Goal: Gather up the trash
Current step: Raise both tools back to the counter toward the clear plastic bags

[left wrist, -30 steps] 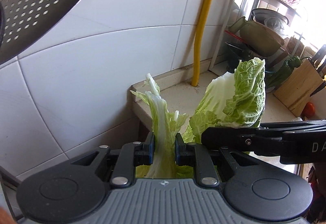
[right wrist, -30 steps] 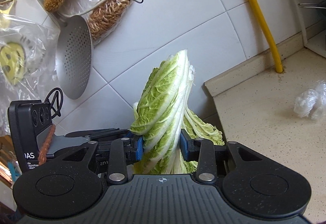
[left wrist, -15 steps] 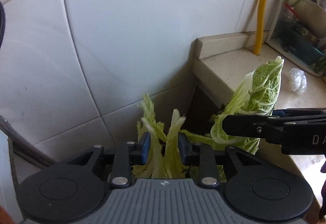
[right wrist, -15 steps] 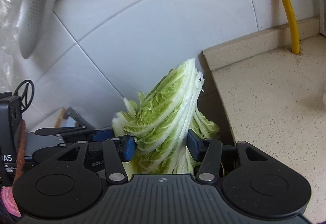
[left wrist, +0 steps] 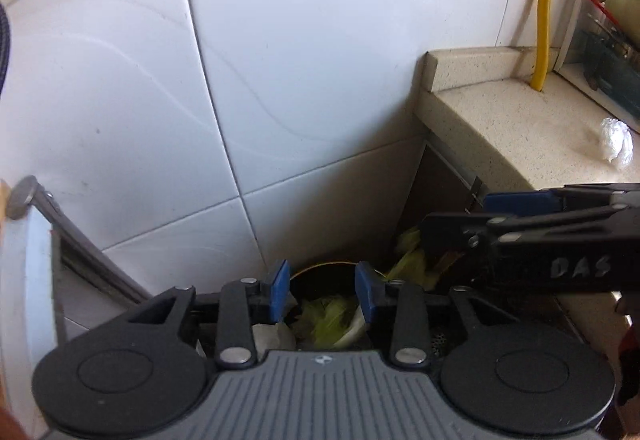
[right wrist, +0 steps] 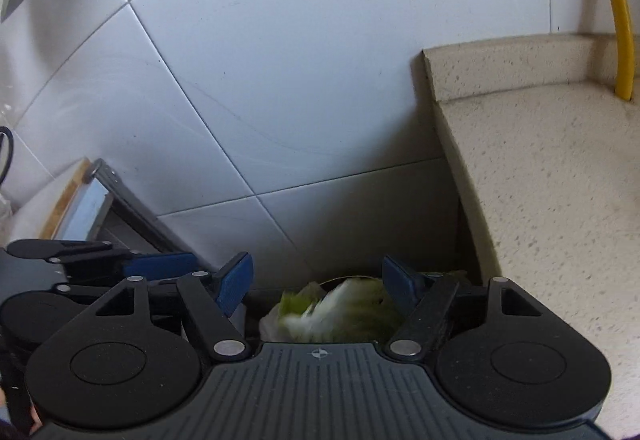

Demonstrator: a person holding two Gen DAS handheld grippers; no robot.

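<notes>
My left gripper point(left wrist: 322, 294) is open and empty above a dark trash bin point(left wrist: 320, 272) in the gap between the tiled wall and the counter. Green cabbage leaves point(left wrist: 332, 320) lie in the bin below it. My right gripper point(right wrist: 318, 286) is open and empty, and blurred cabbage leaves point(right wrist: 340, 310) are below its fingers, over the bin. The right gripper also shows in the left wrist view point(left wrist: 480, 216), to the right. The left gripper shows in the right wrist view point(right wrist: 160, 264), at the left.
A beige stone counter point(left wrist: 500, 128) stands to the right, with a crumpled clear plastic piece point(left wrist: 614, 138) on it and a yellow pipe point(left wrist: 544, 4) at its back. White wall tiles point(left wrist: 280, 60) are straight ahead. A leaning board point(right wrist: 80, 208) is at the left.
Both grippers moved down toward the bin and opened. The cabbage leaves left both grippers and dropped into the bin.
</notes>
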